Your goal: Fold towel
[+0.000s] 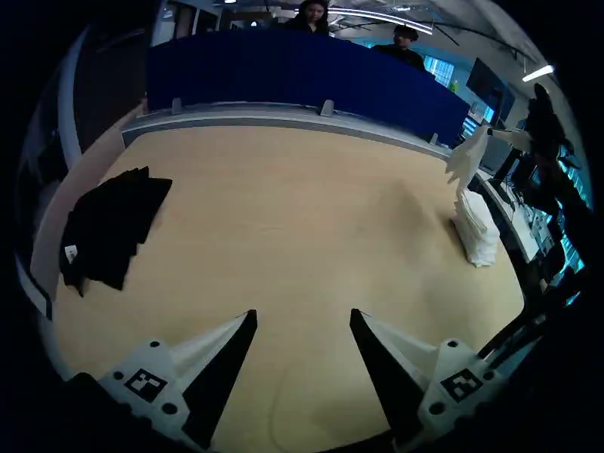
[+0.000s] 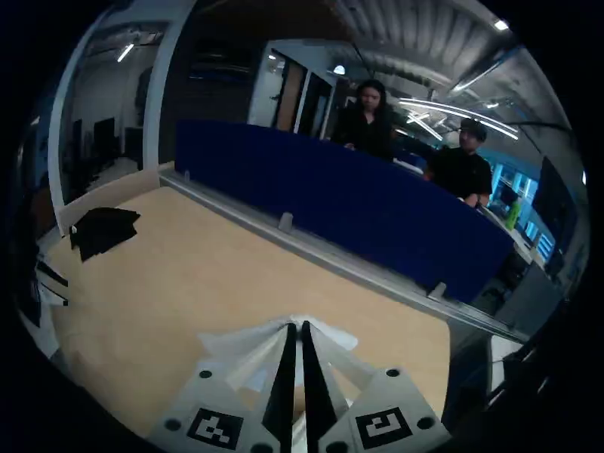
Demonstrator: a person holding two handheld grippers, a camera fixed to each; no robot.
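Pale wood makes up the table (image 1: 302, 211), backed at 12 o'clock by a blue divider (image 1: 302, 75) with two people (image 2: 366, 113) standing behind it. In the left gripper view, the left gripper (image 1: 302, 325) hangs over bare tabletop with its two fingers spread well apart and nothing between them. A heap of black cloth (image 1: 113, 223) lies on the table at 9 o'clock. The white towel (image 1: 476, 226) is at 3 o'clock near the table's edge, its lower part bunched on the wood and its upper part drawn up off the surface toward 2 o'clock. In the right gripper view, the right gripper (image 2: 297, 326) has its fingers brought almost together, clamped on the white towel (image 2: 332, 336) – folds of it spill out on both sides of the tips. From there the black cloth (image 2: 102, 226) sits far off at 9 o'clock, well apart from the towel.
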